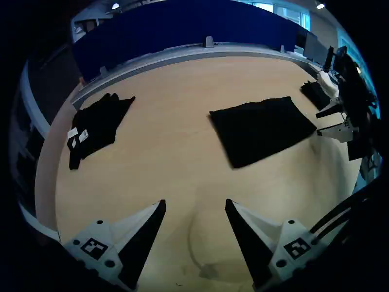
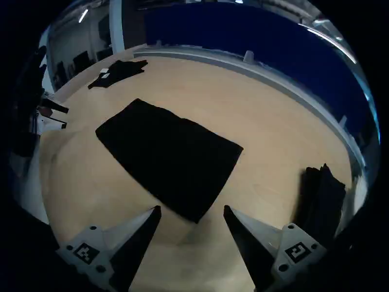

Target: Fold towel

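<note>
Left gripper view shows towel [image 1: 262, 129] on wooden table [image 1: 170, 160].

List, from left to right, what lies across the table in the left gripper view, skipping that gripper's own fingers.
In order: black cloth pile with white tags → flat black towel → right gripper.
</note>
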A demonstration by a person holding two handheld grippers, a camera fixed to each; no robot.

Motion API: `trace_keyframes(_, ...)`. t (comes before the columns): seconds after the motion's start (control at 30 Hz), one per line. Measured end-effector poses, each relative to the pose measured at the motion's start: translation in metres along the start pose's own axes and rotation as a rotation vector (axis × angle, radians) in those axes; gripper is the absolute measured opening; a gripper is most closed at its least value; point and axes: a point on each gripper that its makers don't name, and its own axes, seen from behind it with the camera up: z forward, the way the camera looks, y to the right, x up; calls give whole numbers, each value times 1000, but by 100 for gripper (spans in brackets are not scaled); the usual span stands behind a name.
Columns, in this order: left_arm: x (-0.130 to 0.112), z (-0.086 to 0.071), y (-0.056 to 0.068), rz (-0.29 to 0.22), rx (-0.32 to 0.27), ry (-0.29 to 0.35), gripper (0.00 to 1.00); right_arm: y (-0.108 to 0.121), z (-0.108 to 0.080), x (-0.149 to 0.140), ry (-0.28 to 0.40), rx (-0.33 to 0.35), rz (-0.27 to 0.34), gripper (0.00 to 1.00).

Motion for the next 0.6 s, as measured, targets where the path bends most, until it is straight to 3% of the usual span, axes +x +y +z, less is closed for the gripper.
trace_keyframes(0.2, -11, -11, -4, -17, 13, -7, 90, 3, 6, -9, -22, 10, -21, 90)
trace_keyframes(0.6, -23, -25, -14, -52, 28, -11, 90, -1, 12, -25, -68, 33, -56, 57)
